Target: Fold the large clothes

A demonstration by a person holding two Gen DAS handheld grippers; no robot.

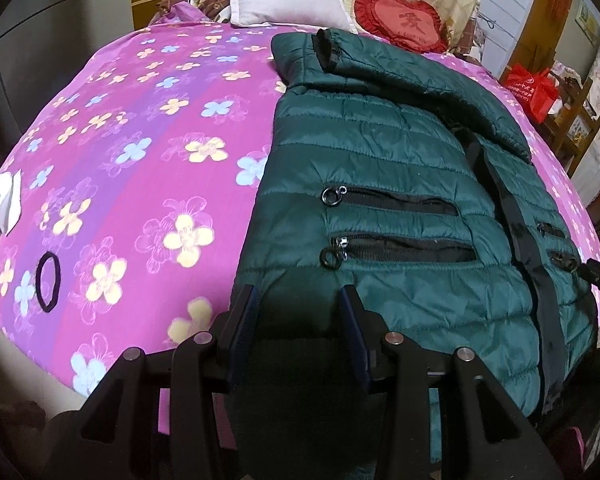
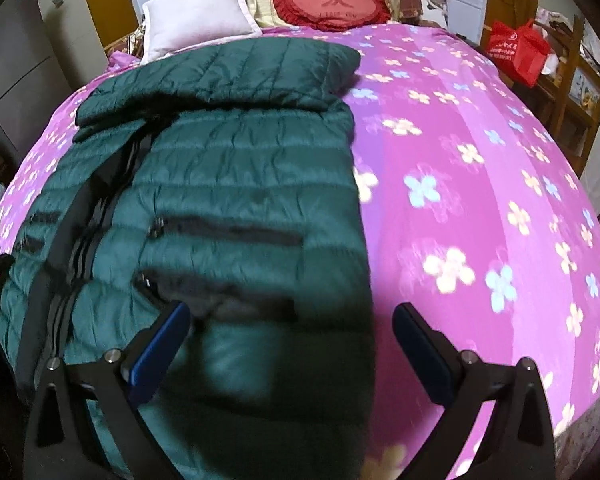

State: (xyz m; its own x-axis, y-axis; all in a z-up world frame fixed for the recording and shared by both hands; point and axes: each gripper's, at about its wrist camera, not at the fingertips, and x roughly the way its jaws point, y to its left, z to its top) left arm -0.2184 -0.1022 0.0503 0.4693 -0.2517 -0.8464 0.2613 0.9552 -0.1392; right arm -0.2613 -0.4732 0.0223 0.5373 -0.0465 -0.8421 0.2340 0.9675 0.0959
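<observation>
left of the green puffer jacket (image 1: 400, 208) i see a black hair tie (image 1: 47, 282) on the pink flowered bedspread (image 1: 140, 140). my left gripper (image 1: 298, 312) clamps the jacket's near hem. the jacket lies flat, sleeves folded in. my right gripper (image 2: 292, 328) hangs released over its right hem edge.
</observation>
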